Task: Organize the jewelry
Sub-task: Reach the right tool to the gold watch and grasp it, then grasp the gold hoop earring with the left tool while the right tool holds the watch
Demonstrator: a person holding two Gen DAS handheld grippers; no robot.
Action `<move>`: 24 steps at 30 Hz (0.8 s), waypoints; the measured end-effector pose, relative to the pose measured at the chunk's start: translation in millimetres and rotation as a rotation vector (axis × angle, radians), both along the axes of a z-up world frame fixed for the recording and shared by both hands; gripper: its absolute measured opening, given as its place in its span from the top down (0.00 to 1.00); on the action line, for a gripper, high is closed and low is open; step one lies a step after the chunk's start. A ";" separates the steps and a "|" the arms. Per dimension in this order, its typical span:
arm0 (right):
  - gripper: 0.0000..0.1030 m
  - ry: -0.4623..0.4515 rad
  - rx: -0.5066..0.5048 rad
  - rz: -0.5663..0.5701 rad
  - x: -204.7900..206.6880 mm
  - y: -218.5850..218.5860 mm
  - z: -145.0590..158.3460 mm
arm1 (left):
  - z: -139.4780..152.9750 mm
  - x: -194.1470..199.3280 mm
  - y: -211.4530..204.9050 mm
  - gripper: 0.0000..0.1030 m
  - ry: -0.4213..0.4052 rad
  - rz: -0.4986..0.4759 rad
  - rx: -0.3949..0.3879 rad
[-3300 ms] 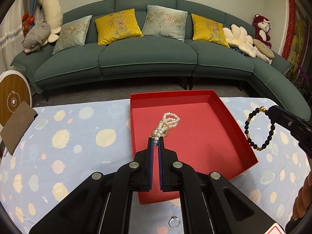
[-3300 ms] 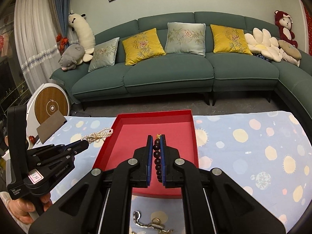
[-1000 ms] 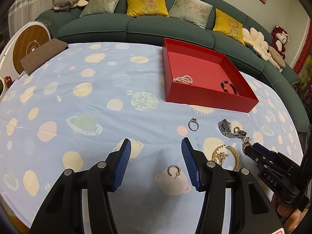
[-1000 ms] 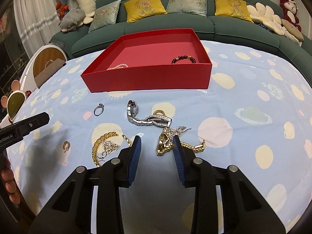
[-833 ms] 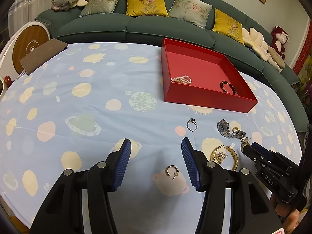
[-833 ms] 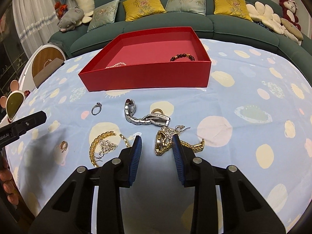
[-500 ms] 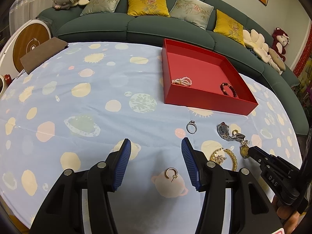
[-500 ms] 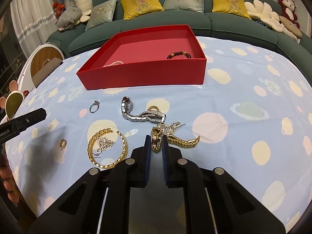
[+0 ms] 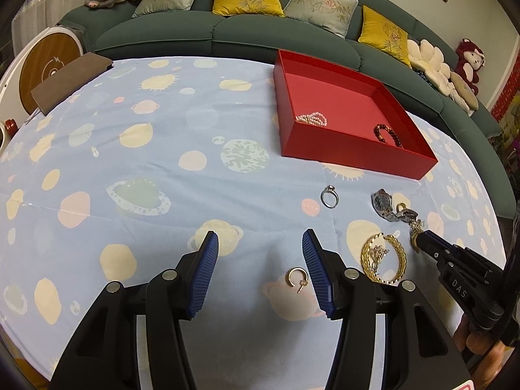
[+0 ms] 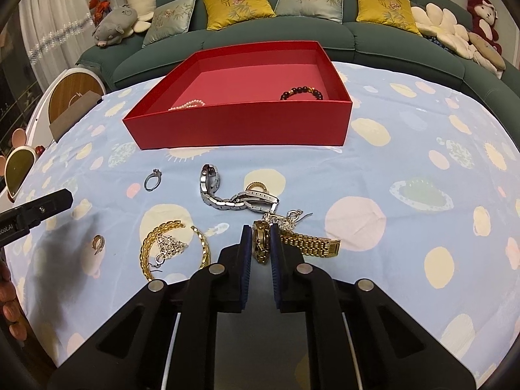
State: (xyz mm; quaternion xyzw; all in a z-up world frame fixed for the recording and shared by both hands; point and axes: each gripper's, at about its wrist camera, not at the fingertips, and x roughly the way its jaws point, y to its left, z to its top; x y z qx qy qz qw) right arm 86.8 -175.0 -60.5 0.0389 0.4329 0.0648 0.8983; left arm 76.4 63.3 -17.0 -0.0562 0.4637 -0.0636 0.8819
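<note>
At the bottom centre of the right wrist view, the right gripper (image 10: 260,239) is closed on the gold watch (image 10: 261,243), pinching its case edge-on while the gold band trails to the right on the tablecloth (image 10: 406,149). To the left lies a gold chain bracelet (image 10: 152,243) with a small silver piece tangled inside it, and further left a gold hoop earring (image 10: 97,243). Just above the gripper rests a silver watch (image 10: 227,201), and left of it a silver ring (image 10: 152,180).

In the left wrist view the left gripper (image 9: 260,266) is spread wide at the bottom centre, holding nothing — the hoop earring (image 9: 296,279) lies on the cloth just inside its right finger.

Higher in both frames sits the red box (image 10: 247,130), apart from the loose pieces. Inside it, a pearl strand (image 10: 188,104) lies at the left and a dark bead bracelet (image 10: 302,92) at the right. A green sofa (image 10: 373,37) with yellow and grey cushions runs across the top.
</note>
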 end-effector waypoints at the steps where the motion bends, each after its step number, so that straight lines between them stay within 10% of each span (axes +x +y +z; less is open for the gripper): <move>1: 0.92 0.002 0.006 0.000 -1.7 -0.6 0.8 | -1.8 -1.7 -2.4 0.50 0.003 -0.012 0.010; 17: 0.93 -0.051 0.055 -0.041 -27.5 -23.0 28.5 | -31.2 -11.7 -27.8 0.51 0.026 -0.070 0.057; 24: 0.93 -0.065 0.067 -0.042 -33.3 -24.5 35.7 | -31.9 -19.3 -41.3 0.86 -0.003 -0.123 0.089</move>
